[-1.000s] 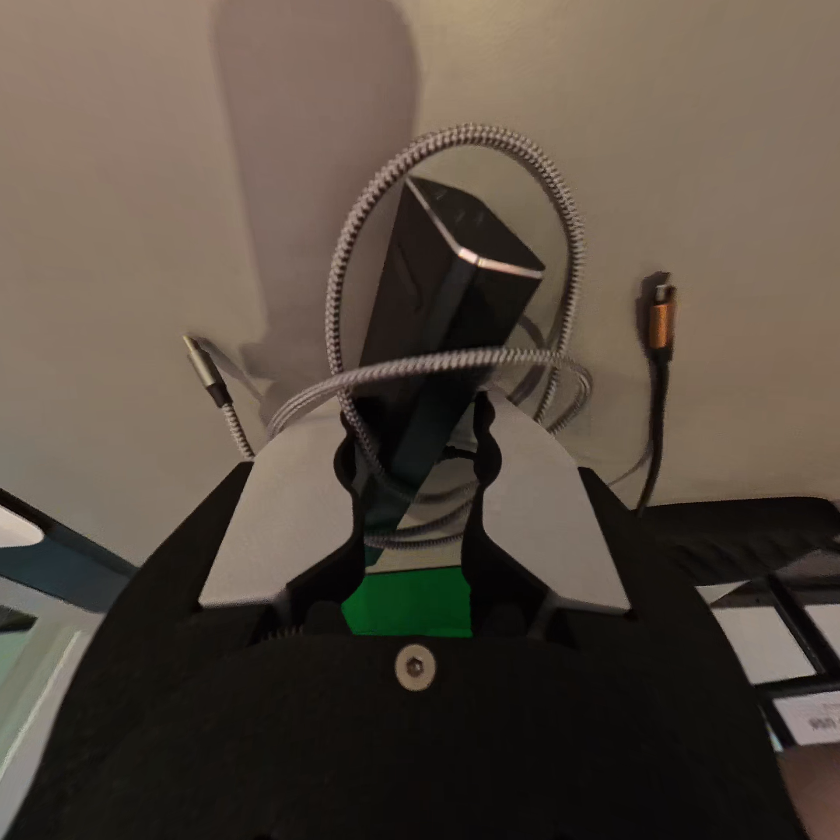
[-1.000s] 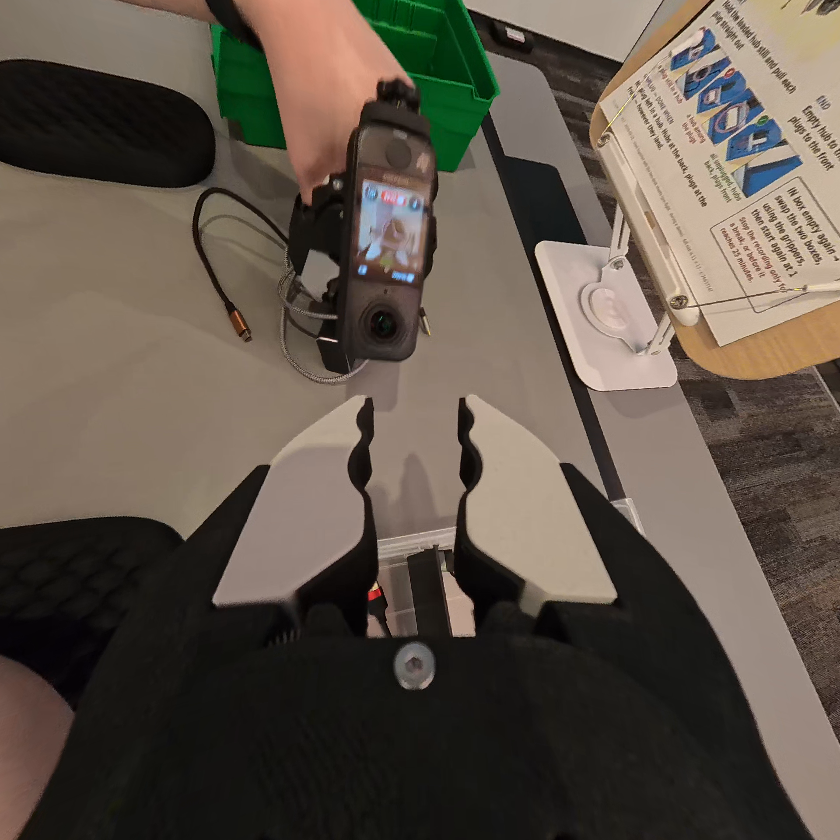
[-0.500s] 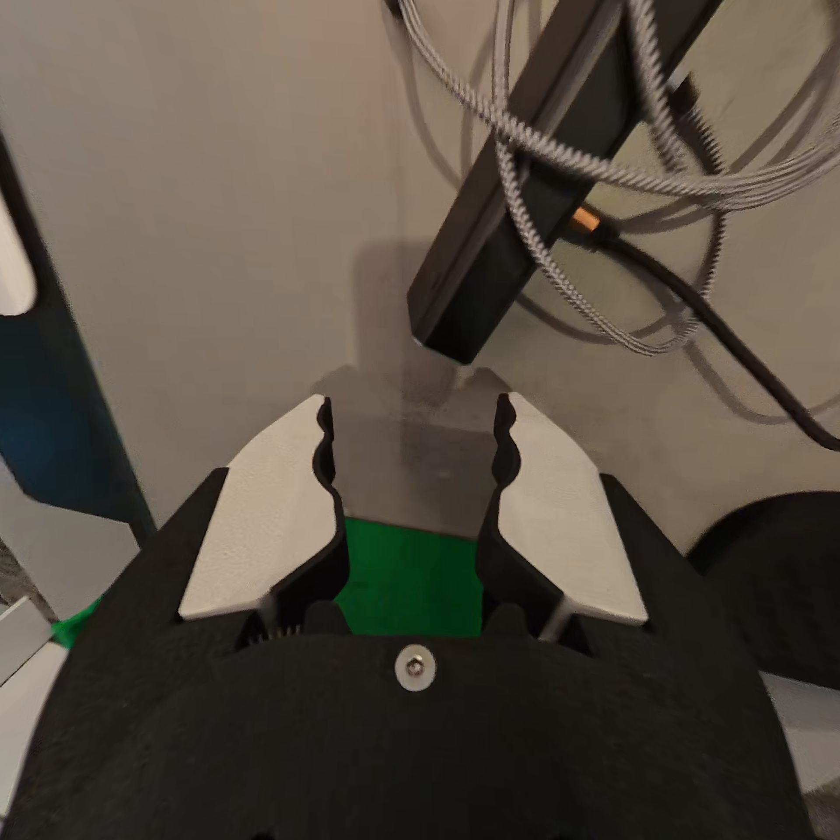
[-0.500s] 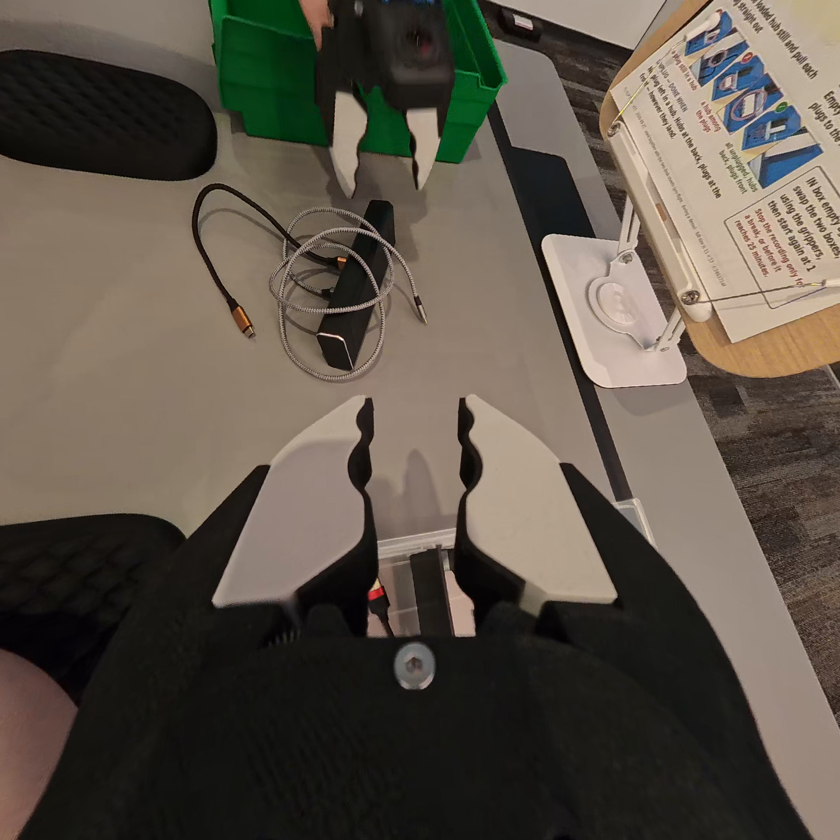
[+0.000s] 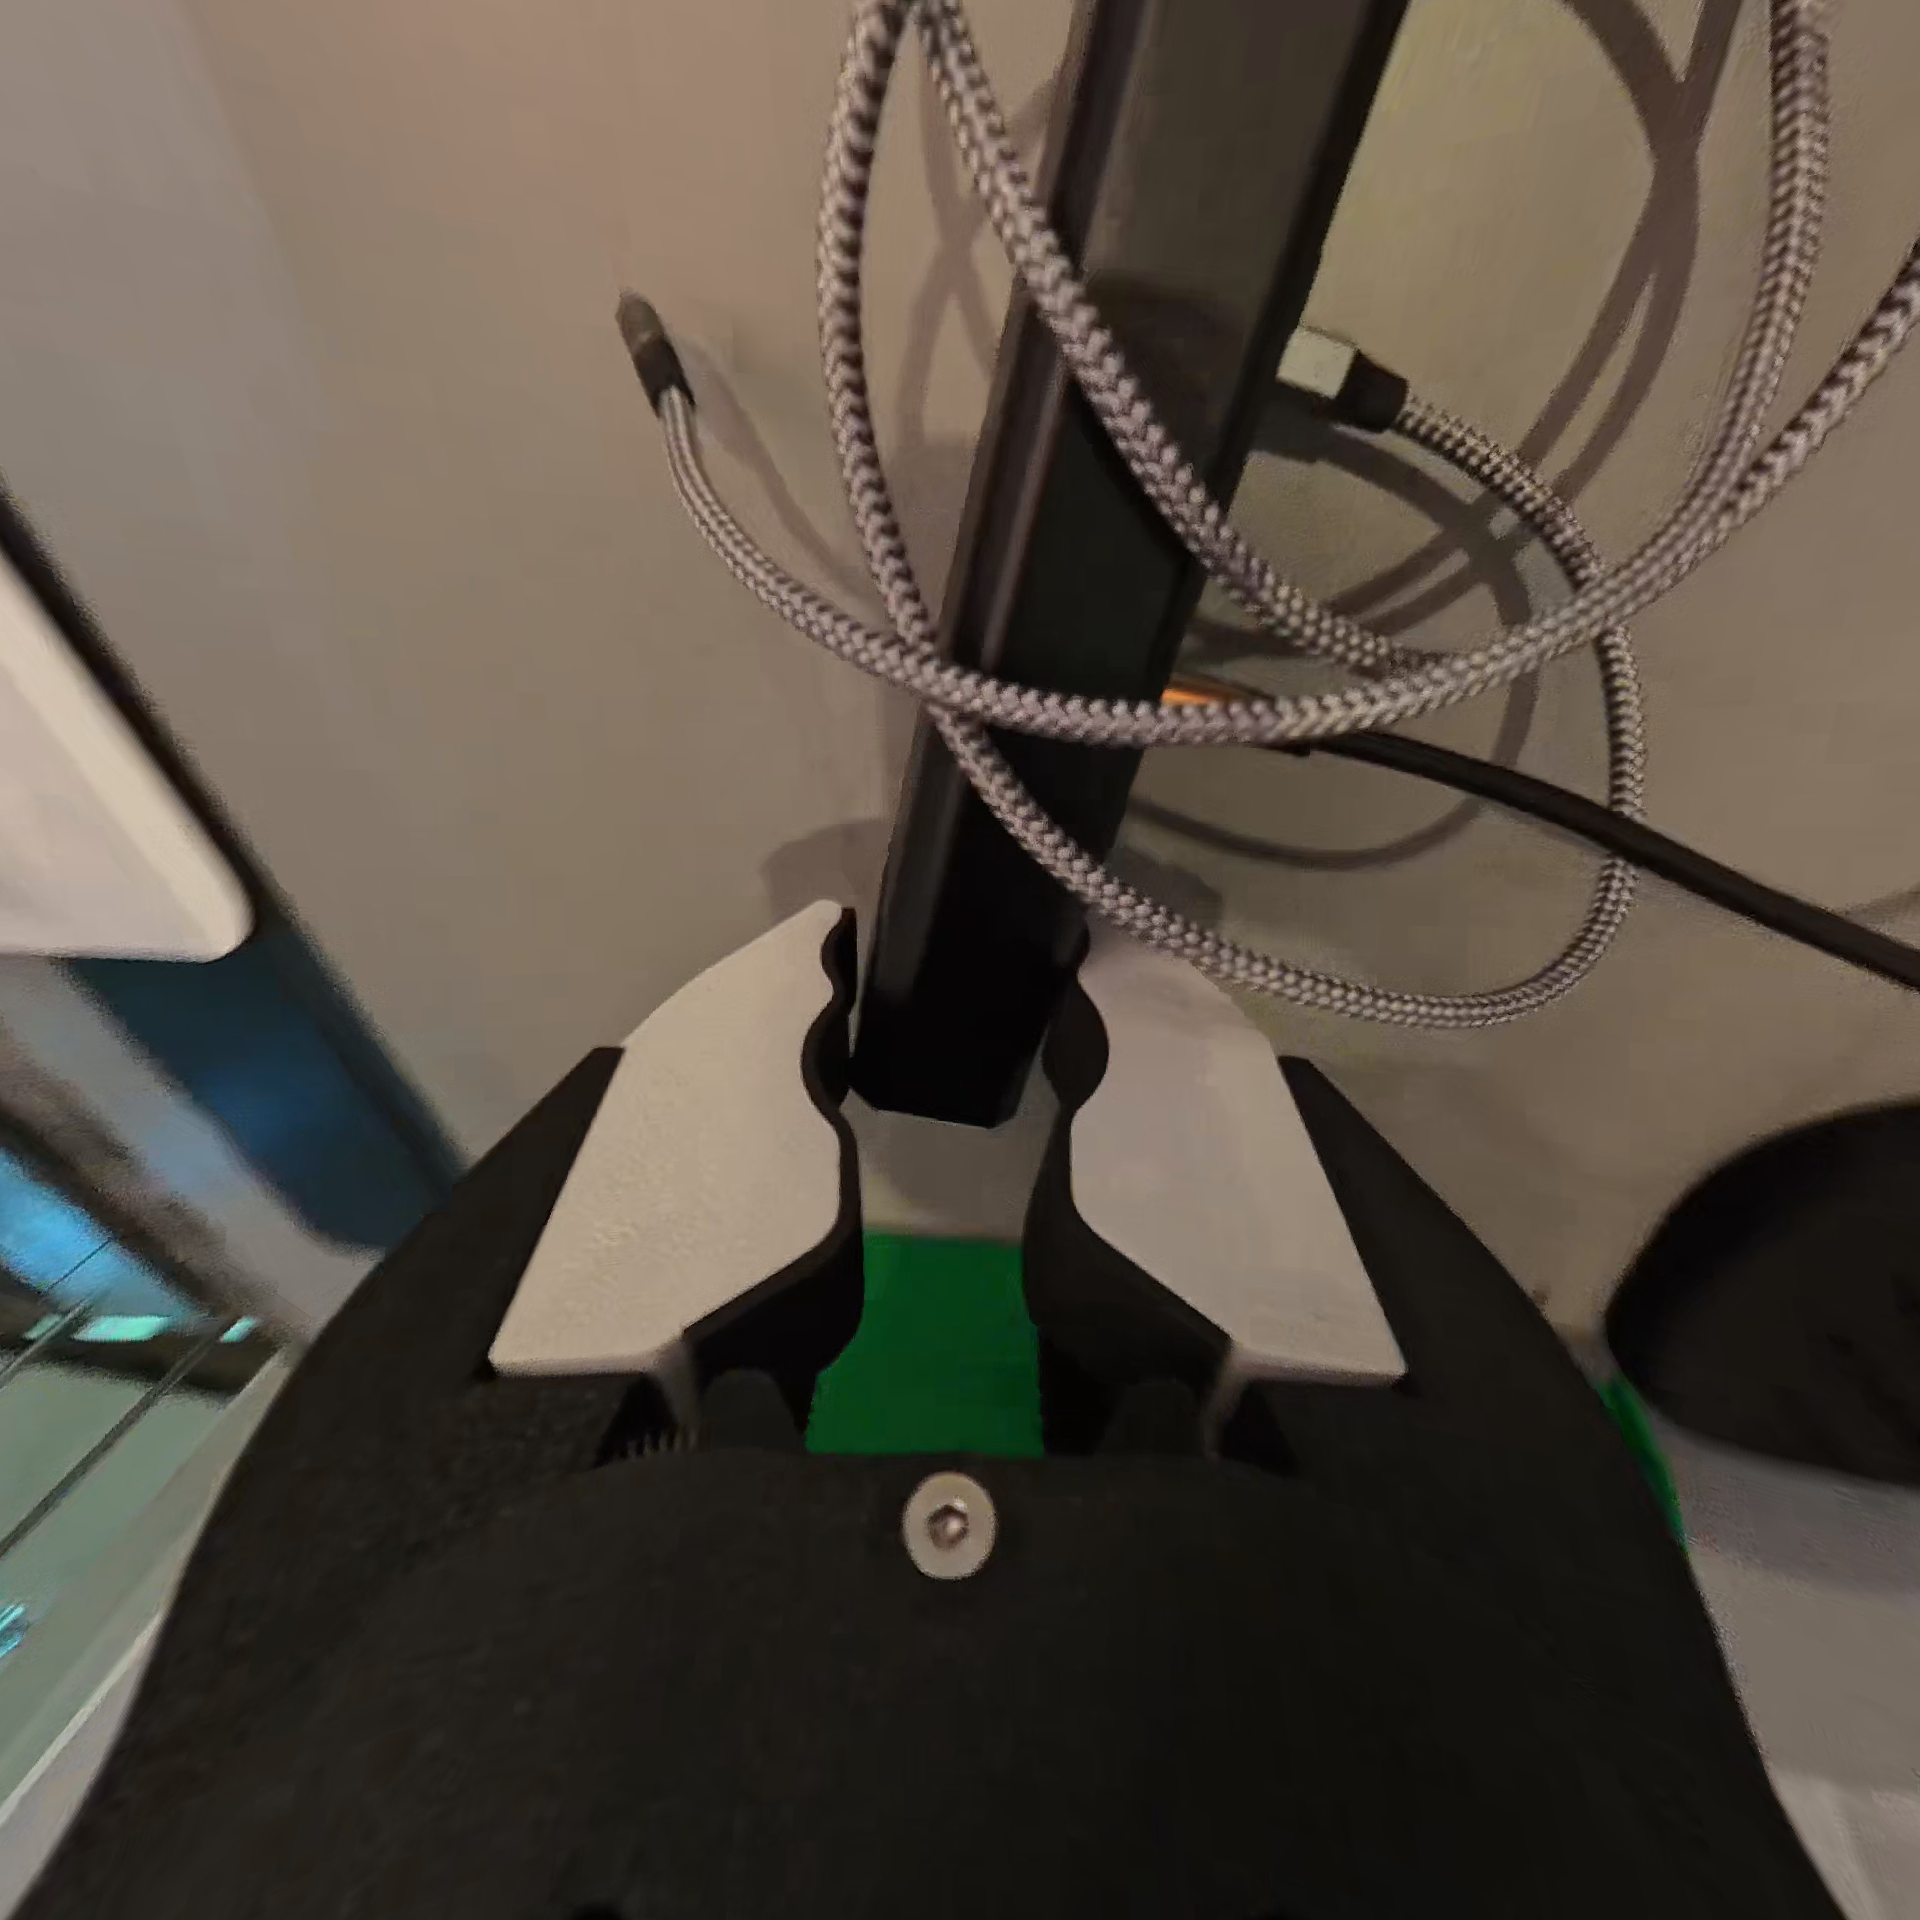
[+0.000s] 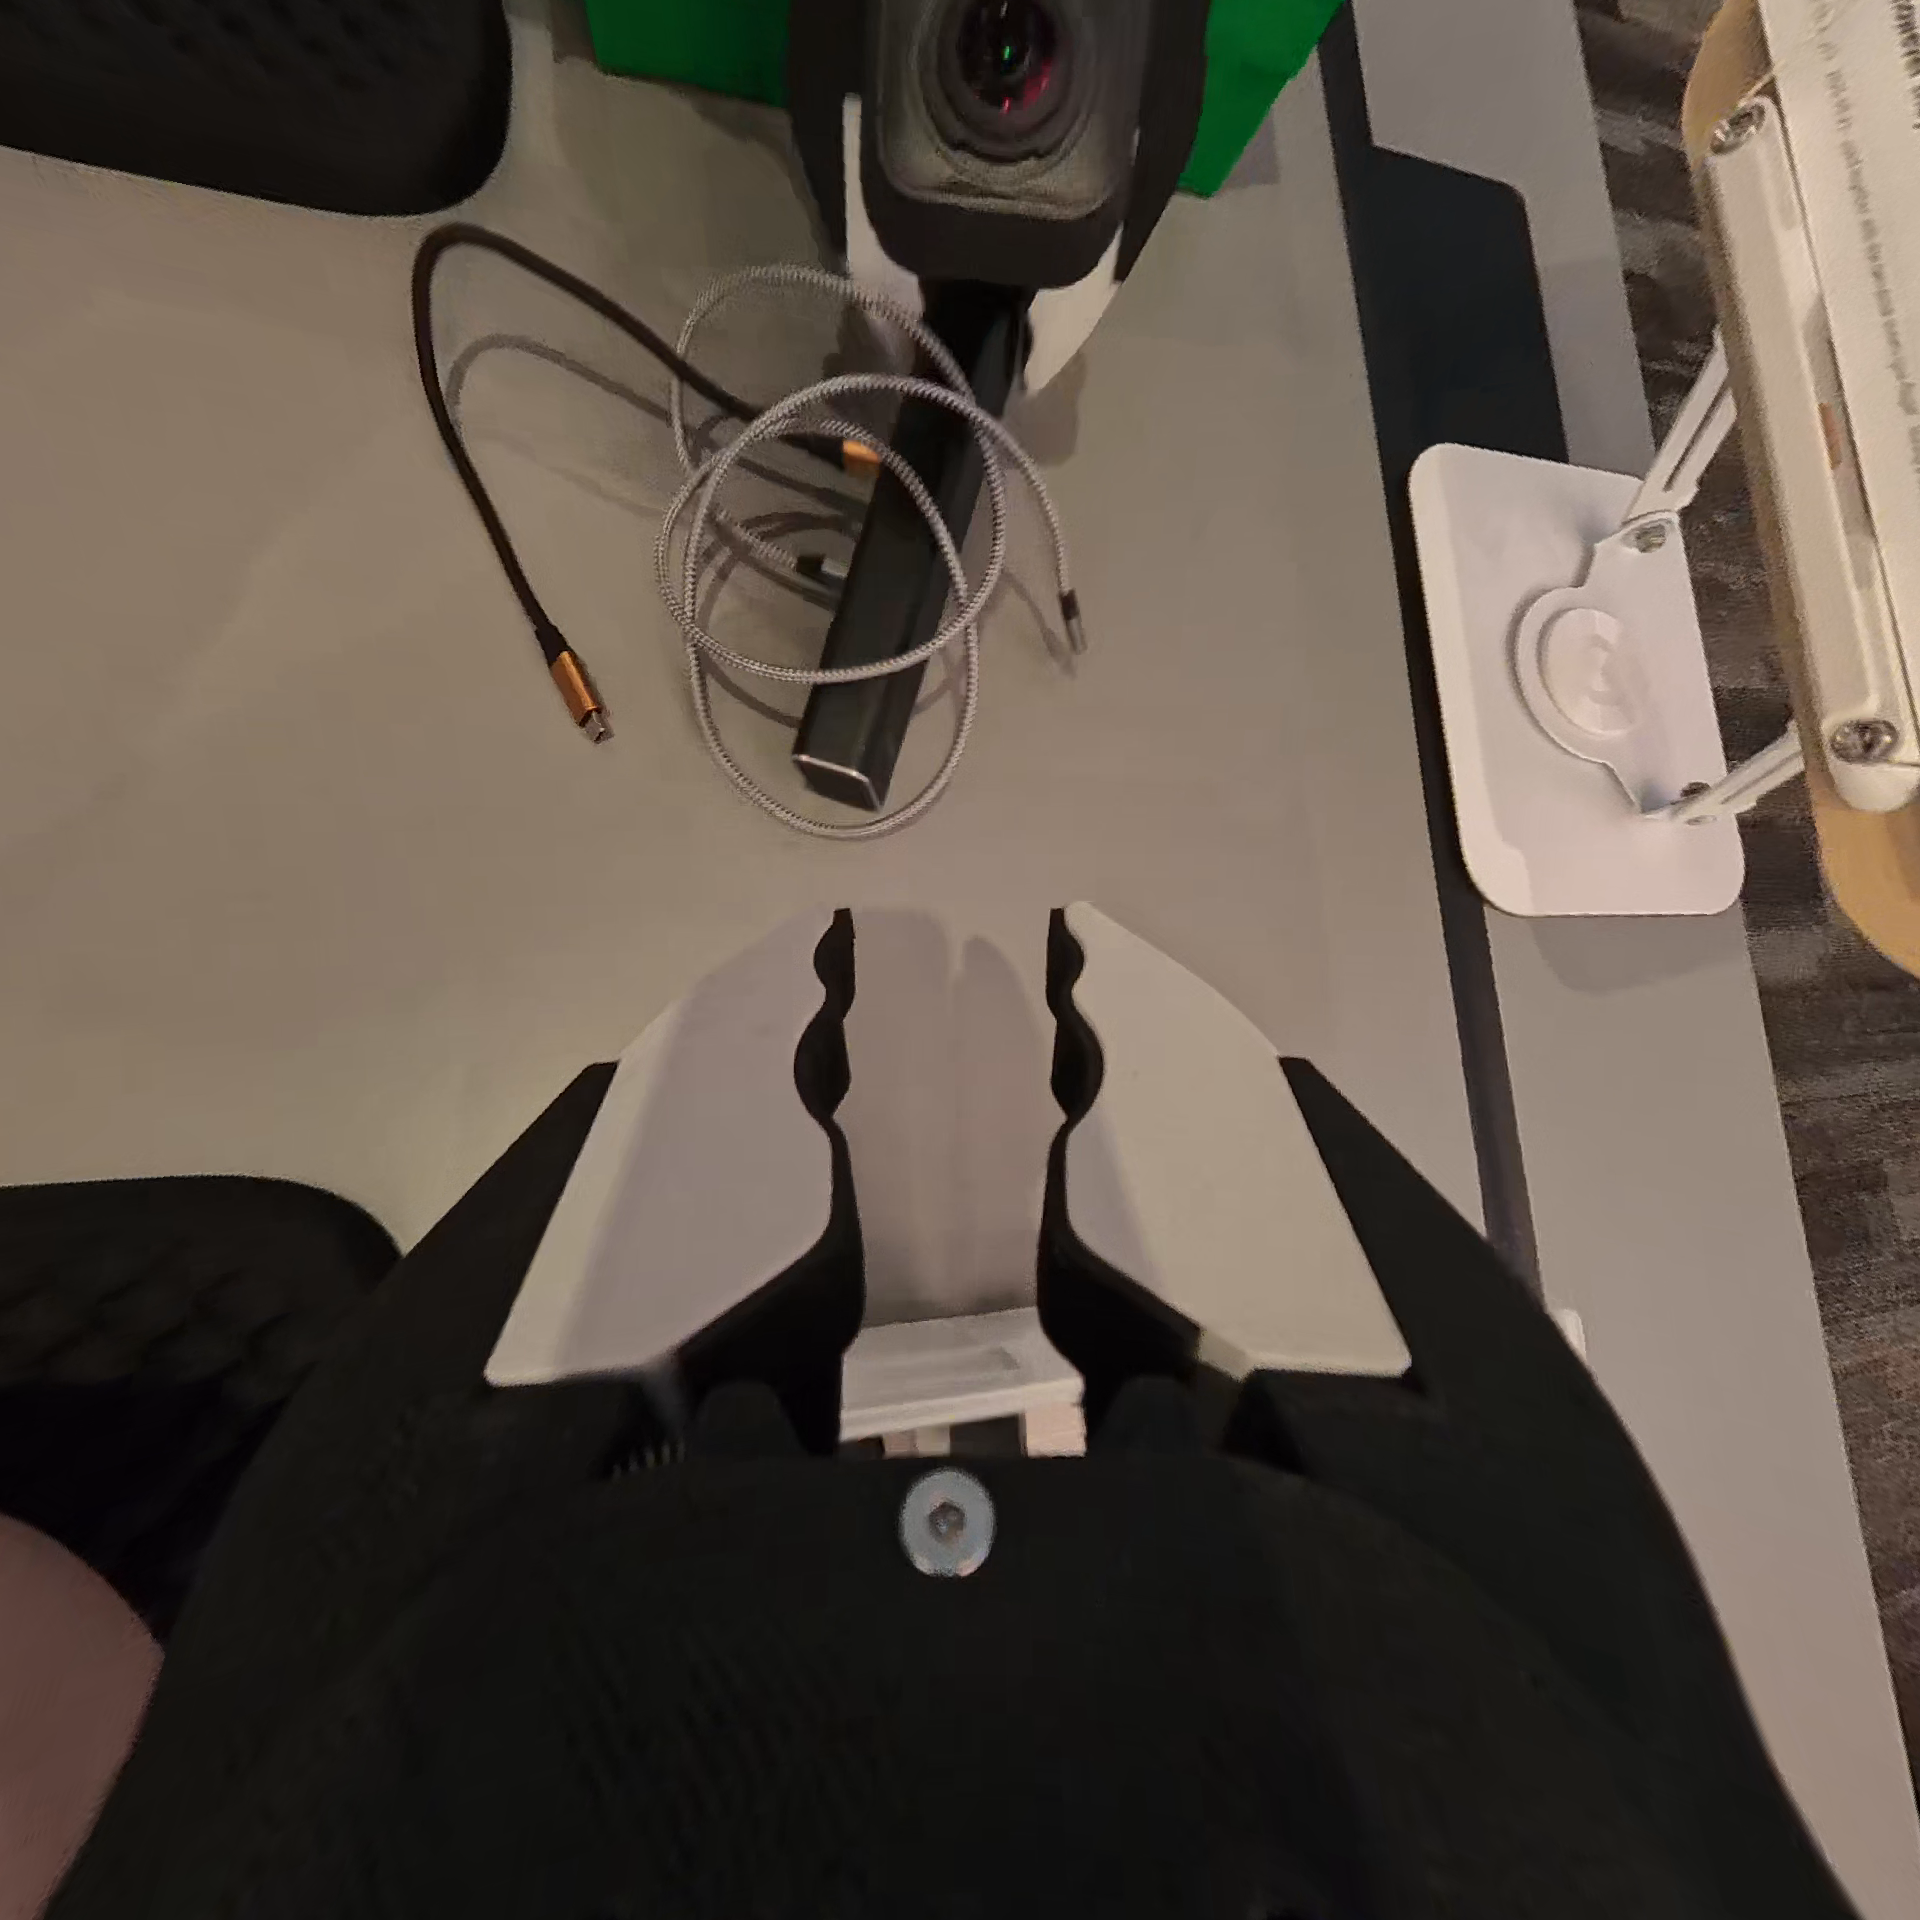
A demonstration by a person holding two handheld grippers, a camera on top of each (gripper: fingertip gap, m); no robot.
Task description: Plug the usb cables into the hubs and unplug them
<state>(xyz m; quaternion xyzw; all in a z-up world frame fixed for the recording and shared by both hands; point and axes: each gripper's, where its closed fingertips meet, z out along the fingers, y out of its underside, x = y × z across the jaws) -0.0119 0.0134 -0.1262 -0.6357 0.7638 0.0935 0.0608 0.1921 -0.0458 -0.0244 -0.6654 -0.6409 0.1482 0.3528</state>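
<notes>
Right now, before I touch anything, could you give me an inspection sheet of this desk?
Surface: grey table, flat.
Job's things: black hub lying amid cable loops.
Clutter: green bin, black mesh pad, white stand base.
Grippers: left gripper seems closed on the hub's end; right gripper open, empty.
Cables: braided grey cable looped over the hub; black cable, orange plugs, one end lying free.
Surroundings: carpet floor.
</notes>
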